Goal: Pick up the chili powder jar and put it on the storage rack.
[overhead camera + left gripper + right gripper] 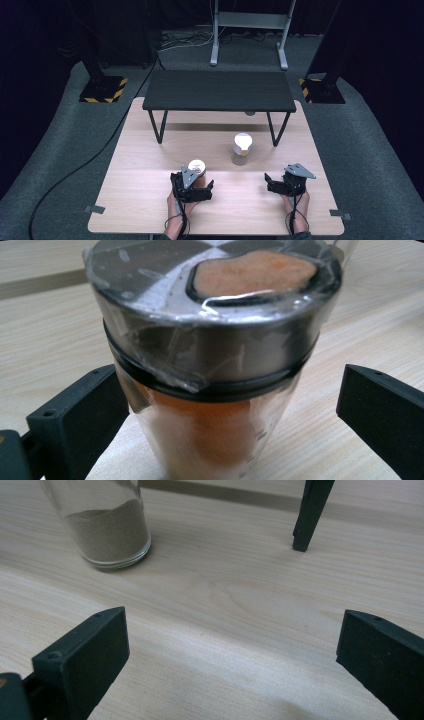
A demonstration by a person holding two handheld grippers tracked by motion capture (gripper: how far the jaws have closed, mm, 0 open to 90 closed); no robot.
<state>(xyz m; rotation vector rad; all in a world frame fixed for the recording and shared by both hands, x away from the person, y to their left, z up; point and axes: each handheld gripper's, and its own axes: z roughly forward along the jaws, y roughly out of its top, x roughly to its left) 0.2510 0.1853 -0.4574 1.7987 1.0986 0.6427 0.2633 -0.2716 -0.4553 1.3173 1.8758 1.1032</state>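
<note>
The left gripper is around a jar of orange powder near the front of the surface. Its jaws are wide. The jar stands between them, and one jaw looks very near the glass on one side, but the other jaw is well apart from it. The jar has a metal lid with clear plastic wrap over it.

I think the step now is to grab this jar. To do it well, slide the gripper a bit so the jar sits right in the middle, then close slowly on the glass below the black ring, not on the slippery wrap. Keep the jar upright so it does not tip.

The right gripper waits over bare wood with its jaws wide and nothing in them. A second jar with brown powder stands farther back, near the leg of the small black shelf
</note>
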